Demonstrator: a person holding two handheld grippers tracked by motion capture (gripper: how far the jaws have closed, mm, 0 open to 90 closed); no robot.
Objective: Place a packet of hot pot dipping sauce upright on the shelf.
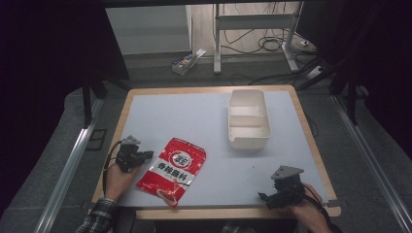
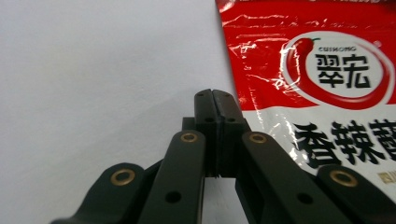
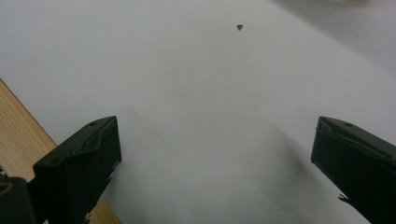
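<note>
Grey mat (image 1: 204,121) covers the wood-edged table; left tool (image 2: 215,100) closed empty, right tool (image 3: 215,154) spread wide.

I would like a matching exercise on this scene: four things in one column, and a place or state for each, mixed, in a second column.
Things:
1. left tool
2. right tool
3. red packet
4. white tray

Places or states:
A. lies flat near the table's front left
B. jaws wide apart
C. empty, on the far right part of the table
D. jaws pressed together, holding nothing

Pairs: 1-D, 2-B, 3-A, 4-C
</note>
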